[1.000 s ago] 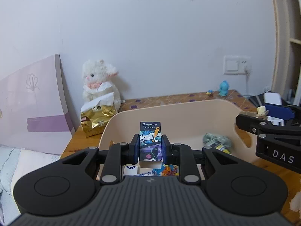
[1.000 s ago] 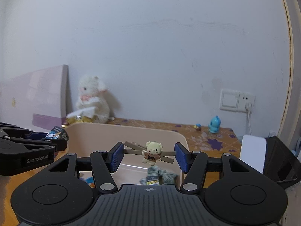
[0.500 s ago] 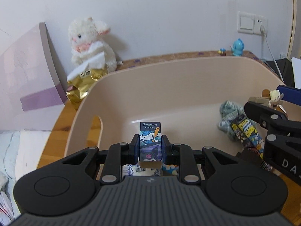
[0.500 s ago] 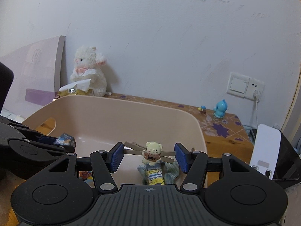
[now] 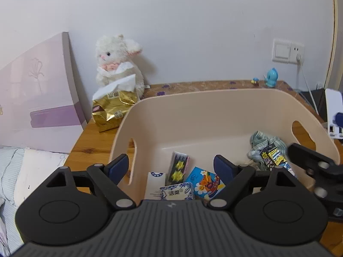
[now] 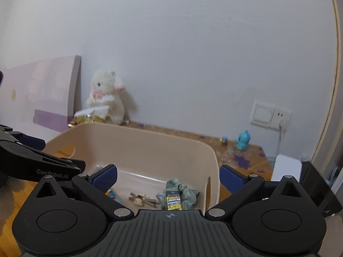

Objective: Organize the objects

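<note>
A beige plastic bin (image 5: 214,107) stands on the wooden desk; it also shows in the right wrist view (image 6: 150,147). My left gripper (image 5: 171,168) is open and empty above the bin's near side. Below it lie a small dark box with yellow stars (image 5: 179,167), tissue packs (image 5: 178,192) and a blue cartoon pack (image 5: 205,183). My right gripper (image 6: 168,175) is open and empty over the bin. On the bin floor lie a wooden clip with a bear figure (image 6: 140,199), a green cloth (image 6: 186,192) and a cartoon box (image 6: 173,200).
A white plush bunny (image 5: 118,62) and a gold foil bag (image 5: 111,109) sit behind the bin at the left. A pink board (image 5: 36,98) leans at the left. A blue toy (image 5: 271,78) and a wall socket (image 5: 287,51) are at the back right.
Both grippers opened. The left one let go of the small cartoon box and the right one let go of the bear clip; both now lie in the bin. Both grippers rose.
</note>
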The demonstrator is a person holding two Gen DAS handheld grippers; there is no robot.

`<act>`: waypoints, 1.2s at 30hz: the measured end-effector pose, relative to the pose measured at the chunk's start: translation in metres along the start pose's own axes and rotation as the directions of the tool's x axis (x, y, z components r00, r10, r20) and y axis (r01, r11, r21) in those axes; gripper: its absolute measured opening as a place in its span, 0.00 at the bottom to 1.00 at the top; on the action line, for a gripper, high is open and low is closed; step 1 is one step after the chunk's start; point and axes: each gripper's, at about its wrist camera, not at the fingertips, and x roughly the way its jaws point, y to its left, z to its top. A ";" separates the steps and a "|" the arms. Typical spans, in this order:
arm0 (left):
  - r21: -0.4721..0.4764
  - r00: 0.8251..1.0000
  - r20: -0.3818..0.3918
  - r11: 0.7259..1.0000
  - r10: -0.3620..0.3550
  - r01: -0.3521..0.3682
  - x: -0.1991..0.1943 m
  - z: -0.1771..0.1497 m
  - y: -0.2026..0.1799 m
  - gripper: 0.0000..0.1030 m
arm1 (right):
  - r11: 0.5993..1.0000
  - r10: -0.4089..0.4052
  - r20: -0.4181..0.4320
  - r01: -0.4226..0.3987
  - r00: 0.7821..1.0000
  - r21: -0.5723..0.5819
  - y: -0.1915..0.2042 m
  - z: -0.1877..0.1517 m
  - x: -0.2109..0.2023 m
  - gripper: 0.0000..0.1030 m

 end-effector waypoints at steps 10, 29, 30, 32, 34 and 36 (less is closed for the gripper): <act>-0.035 0.999 0.052 0.999 -0.011 0.013 -0.039 -0.024 0.013 0.87 | 0.993 0.061 -0.069 -0.054 0.996 0.105 -0.008 -0.020 -0.029 1.00; -0.073 0.998 0.050 0.997 -0.029 0.033 -0.085 -0.096 0.017 0.88 | 0.989 0.077 -0.150 -0.057 0.986 0.136 0.009 -0.070 -0.058 1.00; -0.072 0.998 0.050 0.997 -0.025 0.029 -0.086 -0.099 0.016 0.88 | 0.989 0.076 -0.152 -0.055 0.985 0.135 0.010 -0.072 -0.059 1.00; -0.067 0.998 0.052 0.998 -0.016 0.020 -0.089 -0.106 0.013 0.88 | 0.990 0.073 -0.156 -0.053 0.985 0.134 0.012 -0.075 -0.062 1.00; -0.069 0.999 0.052 0.997 -0.014 0.018 -0.092 -0.113 0.011 0.88 | 0.990 0.070 -0.161 -0.048 0.984 0.133 0.013 -0.077 -0.064 1.00; -0.081 0.998 0.044 0.996 -0.040 0.043 -0.094 -0.119 0.012 0.89 | 0.990 0.066 -0.165 -0.044 0.984 0.136 0.014 -0.080 -0.068 1.00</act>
